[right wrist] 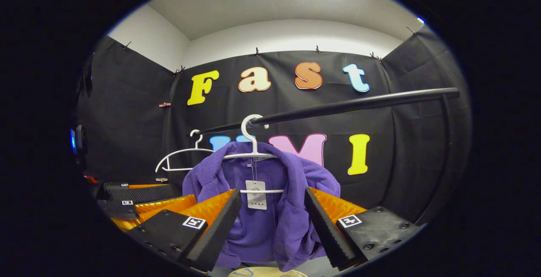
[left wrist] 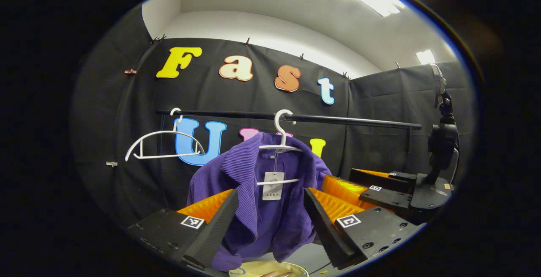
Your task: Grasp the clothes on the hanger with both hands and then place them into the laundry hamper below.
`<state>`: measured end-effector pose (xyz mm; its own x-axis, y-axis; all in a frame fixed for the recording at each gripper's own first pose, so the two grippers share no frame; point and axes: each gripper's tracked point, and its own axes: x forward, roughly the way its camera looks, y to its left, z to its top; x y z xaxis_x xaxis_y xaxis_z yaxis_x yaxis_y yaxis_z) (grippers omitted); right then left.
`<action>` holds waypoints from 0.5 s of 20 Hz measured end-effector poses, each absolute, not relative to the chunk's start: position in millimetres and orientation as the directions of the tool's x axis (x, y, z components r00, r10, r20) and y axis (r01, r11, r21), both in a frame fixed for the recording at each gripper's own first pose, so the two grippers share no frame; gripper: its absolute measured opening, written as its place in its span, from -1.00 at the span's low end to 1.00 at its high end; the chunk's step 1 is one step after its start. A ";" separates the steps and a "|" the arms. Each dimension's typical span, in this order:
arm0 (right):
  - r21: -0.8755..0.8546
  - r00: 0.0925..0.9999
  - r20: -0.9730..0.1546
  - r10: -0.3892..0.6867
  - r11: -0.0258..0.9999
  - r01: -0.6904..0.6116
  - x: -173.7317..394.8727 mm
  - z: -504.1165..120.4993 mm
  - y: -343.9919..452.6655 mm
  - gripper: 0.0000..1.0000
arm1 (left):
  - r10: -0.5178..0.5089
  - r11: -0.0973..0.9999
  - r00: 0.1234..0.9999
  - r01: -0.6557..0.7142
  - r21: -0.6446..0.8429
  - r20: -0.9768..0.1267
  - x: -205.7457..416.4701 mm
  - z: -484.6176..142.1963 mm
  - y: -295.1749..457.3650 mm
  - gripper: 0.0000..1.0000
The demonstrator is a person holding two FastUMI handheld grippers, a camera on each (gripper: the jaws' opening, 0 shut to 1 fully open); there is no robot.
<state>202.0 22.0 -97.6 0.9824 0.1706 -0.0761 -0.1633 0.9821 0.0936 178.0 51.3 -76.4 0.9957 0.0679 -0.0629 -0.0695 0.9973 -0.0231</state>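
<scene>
A purple knit garment (left wrist: 253, 209) hangs on a white hanger (left wrist: 281, 141) from the black rail (left wrist: 351, 120), with a paper tag at its collar. My left gripper (left wrist: 269, 192) is open just in front of it, and the garment shows in the gap between its fingers; contact is unclear. In the right gripper view the same garment (right wrist: 274, 230) hangs from its hanger (right wrist: 252, 143), and my right gripper (right wrist: 272, 191) is open in front of it in the same way. Beneath the garment lies the pale rim of the hamper (left wrist: 291, 268) (right wrist: 270, 272). Each gripper shows beside the other: right gripper (left wrist: 351, 177), left gripper (right wrist: 160, 196).
An empty white hanger (left wrist: 165, 146) (right wrist: 181, 158) hangs on the rail (right wrist: 359, 103) to the left of the garment. A black mount (left wrist: 441, 141) rises at the far right of the left gripper view. Black cloth walls close the booth behind and on both sides.
</scene>
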 end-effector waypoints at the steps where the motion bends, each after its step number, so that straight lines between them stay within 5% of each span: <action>1: 0.099 0.979 -0.082 0.185 0.979 -0.177 210.3 -103.8 21.9 0.94 | 0.082 0.996 0.994 -0.084 -0.025 -0.066 185.4 -79.1 54.5 0.95; 10: 0.176 0.946 -0.191 0.262 0.957 -0.230 269.9 -170.6 23.8 0.96 | 0.198 0.978 0.971 -0.205 -0.036 -0.137 238.7 -123.3 86.1 0.95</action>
